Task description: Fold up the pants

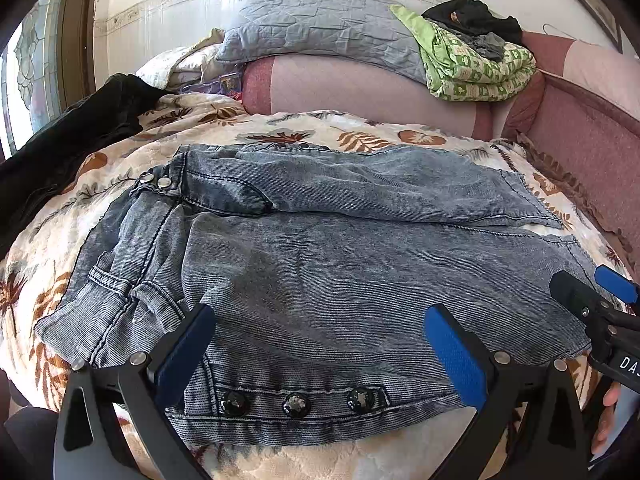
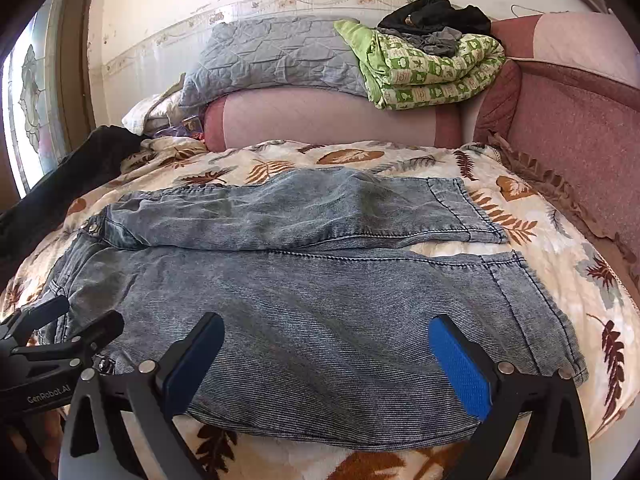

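Grey-blue denim pants [image 1: 320,248] lie flat on the bed, waist to the left, both legs running right side by side; they also show in the right wrist view [image 2: 304,300]. A strip with three dark buttons [image 1: 296,402] runs along the near edge. My left gripper [image 1: 320,352] is open, its blue pads [image 1: 456,352] wide apart over the near leg by the waist end. My right gripper [image 2: 324,364] is open over the near leg toward the hem, and shows at the right edge of the left wrist view [image 1: 600,296]. Neither holds cloth.
The bed has a cream leaf-print blanket [image 2: 360,160]. A dark garment [image 1: 80,132] lies at the far left. A pink bolster [image 2: 320,120], grey quilt [image 2: 272,56] and green folded blanket [image 2: 432,72] with dark clothes on top sit behind. A pink headboard [image 2: 580,120] is at the right.
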Tool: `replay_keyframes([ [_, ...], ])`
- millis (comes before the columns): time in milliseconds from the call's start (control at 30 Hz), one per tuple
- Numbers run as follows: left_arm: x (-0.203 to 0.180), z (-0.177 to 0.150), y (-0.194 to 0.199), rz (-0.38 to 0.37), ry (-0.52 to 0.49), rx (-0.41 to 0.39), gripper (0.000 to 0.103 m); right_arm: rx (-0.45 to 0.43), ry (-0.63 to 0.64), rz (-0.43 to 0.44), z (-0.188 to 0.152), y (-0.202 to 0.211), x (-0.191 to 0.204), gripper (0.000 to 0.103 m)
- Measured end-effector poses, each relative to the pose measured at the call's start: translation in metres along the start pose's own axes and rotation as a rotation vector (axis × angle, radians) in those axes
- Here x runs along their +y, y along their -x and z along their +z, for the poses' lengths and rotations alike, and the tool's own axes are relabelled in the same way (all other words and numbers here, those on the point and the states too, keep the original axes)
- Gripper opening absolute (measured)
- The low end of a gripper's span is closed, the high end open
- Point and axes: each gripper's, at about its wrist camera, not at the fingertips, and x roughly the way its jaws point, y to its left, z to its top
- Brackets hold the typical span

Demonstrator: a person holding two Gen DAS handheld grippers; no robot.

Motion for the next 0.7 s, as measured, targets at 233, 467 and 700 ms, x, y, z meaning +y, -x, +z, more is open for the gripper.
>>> replay_keyframes([
  [233, 0.0, -0.001, 0.0, 0.001, -0.001, 0.001, 0.103, -0.002, -0.001, 0.0, -0.001, 0.0, 0.0, 0.103],
  [467, 0.01, 0.003, 0.003, -0.025, 0.033, 0.003, 0.103, -0.002, -0.034, 0.017, 0.001, 0.003, -0.005, 0.103],
  [700, 0.037, 0.015, -0.004, -0.122, 0.158, 0.121, 0.103, 0.16, -0.252, 0.199, 0.008, -0.012, -0.044, 0.103],
])
